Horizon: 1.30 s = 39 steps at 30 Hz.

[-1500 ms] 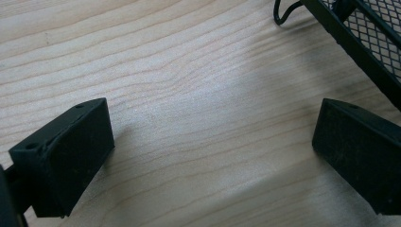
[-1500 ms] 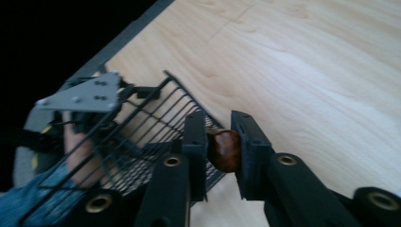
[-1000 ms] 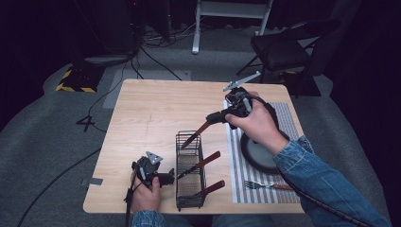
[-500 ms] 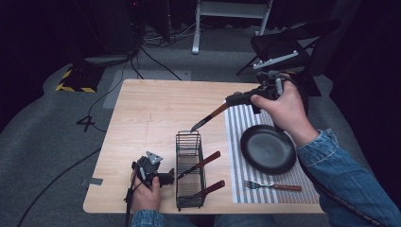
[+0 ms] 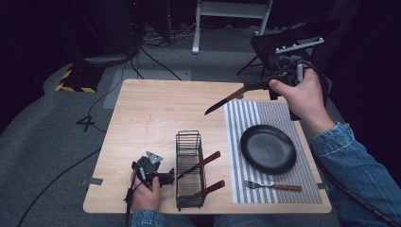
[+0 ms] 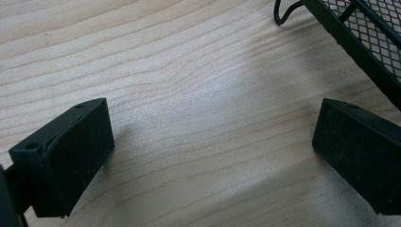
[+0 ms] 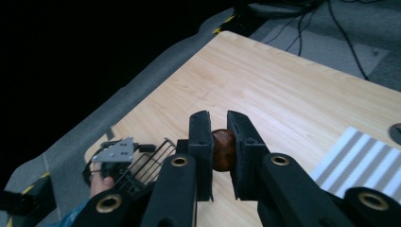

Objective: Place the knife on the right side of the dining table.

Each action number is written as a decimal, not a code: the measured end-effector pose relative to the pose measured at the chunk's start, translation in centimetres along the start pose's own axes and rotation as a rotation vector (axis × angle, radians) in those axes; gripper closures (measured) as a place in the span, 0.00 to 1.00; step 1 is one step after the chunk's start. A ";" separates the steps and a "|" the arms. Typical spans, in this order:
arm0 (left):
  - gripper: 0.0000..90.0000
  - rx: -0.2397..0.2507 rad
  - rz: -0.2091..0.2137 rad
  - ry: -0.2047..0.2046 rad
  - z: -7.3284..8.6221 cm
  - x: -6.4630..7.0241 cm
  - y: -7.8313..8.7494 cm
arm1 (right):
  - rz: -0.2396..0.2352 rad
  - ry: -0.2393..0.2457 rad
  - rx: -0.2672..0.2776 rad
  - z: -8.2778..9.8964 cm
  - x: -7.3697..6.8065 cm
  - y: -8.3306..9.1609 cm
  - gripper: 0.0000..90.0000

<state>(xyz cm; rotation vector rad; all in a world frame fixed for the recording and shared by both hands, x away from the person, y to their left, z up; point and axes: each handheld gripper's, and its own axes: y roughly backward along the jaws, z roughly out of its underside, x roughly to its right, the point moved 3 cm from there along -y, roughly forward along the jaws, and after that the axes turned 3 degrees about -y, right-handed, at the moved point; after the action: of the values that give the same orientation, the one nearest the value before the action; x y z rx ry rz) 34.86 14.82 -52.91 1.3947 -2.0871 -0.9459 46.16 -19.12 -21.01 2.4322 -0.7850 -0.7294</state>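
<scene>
One knife point(image 5: 227, 100), brown-handled, clamped by the handle between the closed jaws of the right gripper point(image 5: 265, 85); held in the air over the far part of the table point(image 5: 156, 104), blade pointing left and slightly down, well apart from the caddy. Handle end visible between the pads in the right gripper view point(image 7: 222, 149).
Two utensils with brown handles point(image 5: 201, 164) point(image 5: 210, 188) remaining in the black wire caddy point(image 5: 189, 170), handles sticking out toward the right.
One fork point(image 5: 274, 186) already laid on the striped placemat point(image 5: 279, 142), near edge, just beside the black plate point(image 5: 267, 148).
Left gripper point(image 5: 158, 177): jaws spread wide, nothing between them, resting on the tabletop just beside the caddy; caddy corner seen at upper right point(image 6: 359, 33).
Judged progress: place setting partly laid; plate and fork down, knife lifted out but not yet placed, likely destined for the mat beside the plate. Two items left to unload.
</scene>
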 end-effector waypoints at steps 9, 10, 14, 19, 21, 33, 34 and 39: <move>0.00 -0.001 0.000 -0.002 0.0 0.0 0.0 | 0.084 -0.077 0.058 -0.8 4.8 1.4 0.90; 0.00 -0.001 0.000 -0.002 0.0 0.0 0.0 | 0.086 -0.087 0.067 -0.8 5.3 1.6 0.90; 0.00 0.000 -0.001 -0.001 0.0 0.0 0.0 | 0.123 -0.123 0.083 -0.5 8.3 2.1 0.90; 0.00 0.001 -0.001 0.000 0.0 0.0 0.0 | 0.153 -0.162 0.096 -0.2 10.8 2.5 0.90; 0.00 0.000 0.000 0.000 0.0 0.0 0.0 | 0.169 -0.173 0.099 -0.1 12.0 2.5 0.90; 0.00 0.001 0.000 0.000 0.0 0.0 0.0 | 0.221 -0.240 0.091 1.5 18.3 1.2 0.90; 0.00 0.001 0.000 0.000 0.0 0.0 0.0 | 0.209 -0.247 0.092 1.8 18.6 1.0 0.90; 0.00 0.001 0.000 0.000 0.0 0.0 0.0 | 0.203 -0.273 0.074 3.0 19.6 -0.4 0.90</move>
<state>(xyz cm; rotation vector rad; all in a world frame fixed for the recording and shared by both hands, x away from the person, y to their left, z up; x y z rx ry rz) 34.87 14.82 -52.92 1.3956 -2.0876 -0.9452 58.08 -32.15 -30.08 2.2993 -1.1650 -0.9787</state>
